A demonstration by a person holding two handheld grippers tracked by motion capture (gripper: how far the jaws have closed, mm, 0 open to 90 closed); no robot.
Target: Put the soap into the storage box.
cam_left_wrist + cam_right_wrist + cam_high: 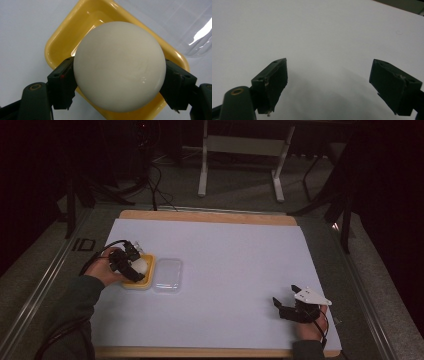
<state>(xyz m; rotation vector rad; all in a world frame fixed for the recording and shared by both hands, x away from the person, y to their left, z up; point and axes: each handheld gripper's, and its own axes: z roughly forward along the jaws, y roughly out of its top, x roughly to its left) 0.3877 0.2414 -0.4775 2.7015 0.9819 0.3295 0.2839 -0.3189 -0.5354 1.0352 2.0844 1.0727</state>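
A smooth white ball (119, 66) is clamped between the jaws of my left gripper (134, 265), just above a shallow yellow tray (60, 42). In the high view the ball (142, 265) and yellow tray (145, 282) sit at the left of the table, with a clear plastic lid (168, 275) lying beside the tray on its right. The lid's edge (197, 30) also shows at the upper right of the left gripper view. My right gripper (285, 306) rests near the front right of the white sheet, jaws wide apart with nothing between them (328, 85).
A white sheet (235, 270) covers most of the wooden table (200, 216). Beyond the far edge stand a white table frame (240, 150) and trailing cables (157, 190) on the floor. A metal rail (45, 275) runs along the left side.
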